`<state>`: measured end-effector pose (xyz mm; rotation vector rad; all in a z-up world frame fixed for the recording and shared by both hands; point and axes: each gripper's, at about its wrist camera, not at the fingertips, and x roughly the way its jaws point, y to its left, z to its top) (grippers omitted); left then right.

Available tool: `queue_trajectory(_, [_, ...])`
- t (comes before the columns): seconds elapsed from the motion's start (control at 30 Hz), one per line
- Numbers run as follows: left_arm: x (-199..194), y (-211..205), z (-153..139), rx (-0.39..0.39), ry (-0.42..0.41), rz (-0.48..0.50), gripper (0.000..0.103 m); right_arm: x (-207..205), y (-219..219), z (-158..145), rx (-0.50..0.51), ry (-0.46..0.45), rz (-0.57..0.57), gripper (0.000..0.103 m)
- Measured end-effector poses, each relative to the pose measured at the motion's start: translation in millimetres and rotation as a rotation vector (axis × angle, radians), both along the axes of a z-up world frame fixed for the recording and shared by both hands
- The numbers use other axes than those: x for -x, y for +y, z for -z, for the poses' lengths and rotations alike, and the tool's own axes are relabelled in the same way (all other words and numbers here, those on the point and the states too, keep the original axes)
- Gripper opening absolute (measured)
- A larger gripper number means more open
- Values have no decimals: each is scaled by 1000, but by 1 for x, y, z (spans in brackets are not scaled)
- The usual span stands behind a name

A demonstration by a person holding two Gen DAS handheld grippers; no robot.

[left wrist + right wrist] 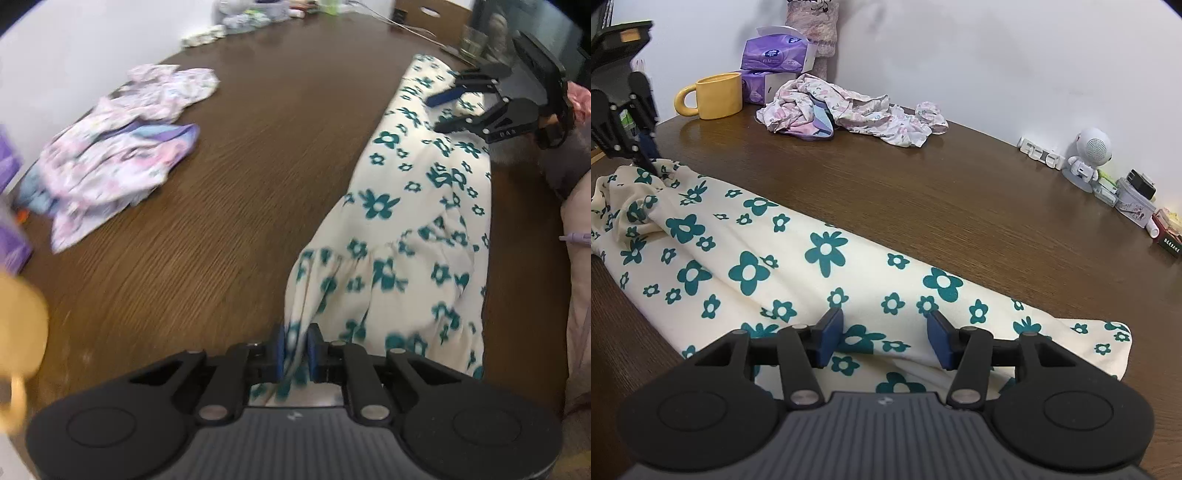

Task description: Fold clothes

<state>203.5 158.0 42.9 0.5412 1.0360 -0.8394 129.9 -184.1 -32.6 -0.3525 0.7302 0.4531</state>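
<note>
I see the dress (pixel 424 221), cream with teal flowers, lying as a long folded strip along the near edge of the brown surface (pixel 240 184).

Left hand-held gripper (pixel 295 349): its blue pads (pixel 280 350) stand narrow, pinched on a gathered end of the dress. In the right wrist view the same gripper (pixel 646 162) meets the bunched far end of the strip.

Right hand-held gripper (pixel 884 336): its jaws stand about half apart above the other end of the dress, with no cloth between the pads (pixel 831 338). In the left wrist view it (pixel 441 112) hovers over the far end, fingers apart.

A crumpled pink garment (pixel 849 110) lies well apart from the dress, near the wall. A yellow mug (pixel 716 96) and purple tissue packs (pixel 775 55) stand just beside it. A small white figure (pixel 1086 158) stands at the right edge of the surface.
</note>
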Motion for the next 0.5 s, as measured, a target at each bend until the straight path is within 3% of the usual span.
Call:
queue_trajectory(0.3, [28, 50, 6, 169, -10, -205, 12, 1, -1, 2, -14, -16, 1, 50])
queue_trajectory(0.5, [43, 66, 2, 148, -48, -293, 18, 3, -3, 2, -19, -26, -7, 51])
